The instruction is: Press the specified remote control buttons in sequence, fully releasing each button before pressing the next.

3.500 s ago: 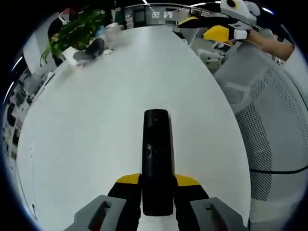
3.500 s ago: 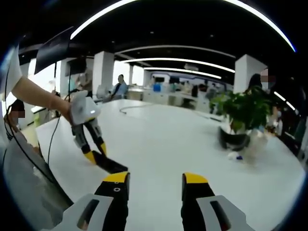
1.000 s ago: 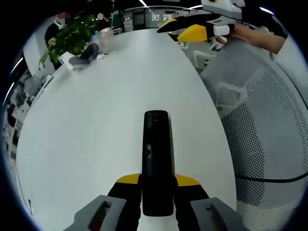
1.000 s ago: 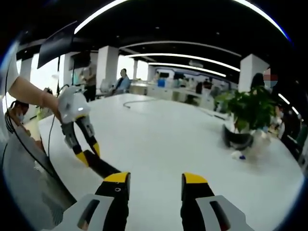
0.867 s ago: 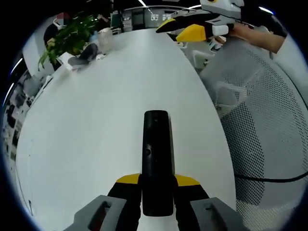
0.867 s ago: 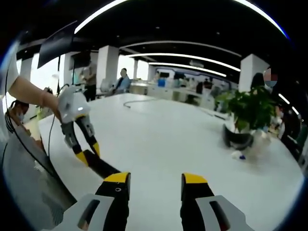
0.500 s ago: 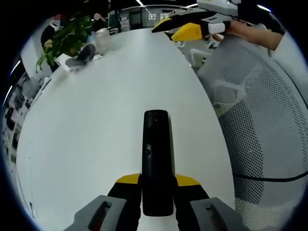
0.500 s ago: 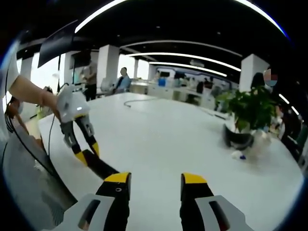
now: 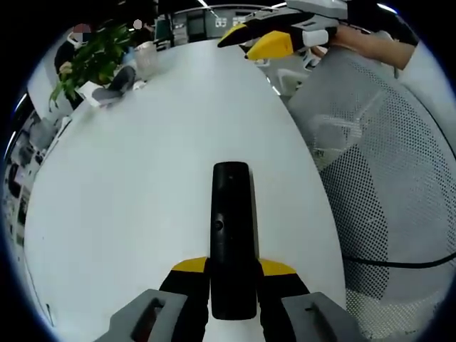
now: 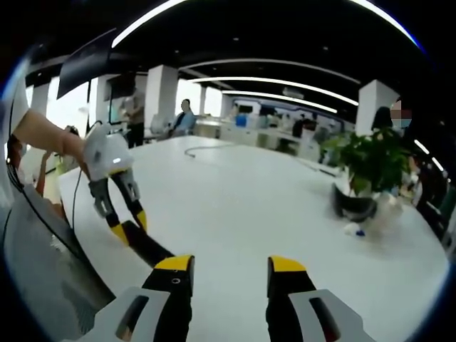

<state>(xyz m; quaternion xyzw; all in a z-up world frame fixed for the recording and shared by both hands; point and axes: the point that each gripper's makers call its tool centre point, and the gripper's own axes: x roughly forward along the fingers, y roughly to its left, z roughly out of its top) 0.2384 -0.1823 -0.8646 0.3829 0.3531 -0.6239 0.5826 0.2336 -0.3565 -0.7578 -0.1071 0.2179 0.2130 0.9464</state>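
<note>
The left gripper grips the black remote at lower centre, above the tabletop. The right gripper, jaws open, is well apart; pressing looks not yet begun.

Your remote control sits over the desk, near its edge by the mesh chair.

From the remote control, the potted plant stands far across the desk on the opposite side, while the mesh chair lies just off the desk's edge beside it. Your left gripper has the remote control between its fingers; your right gripper hangs above the desk, apart from the remote control, with the potted plant beyond.
</note>
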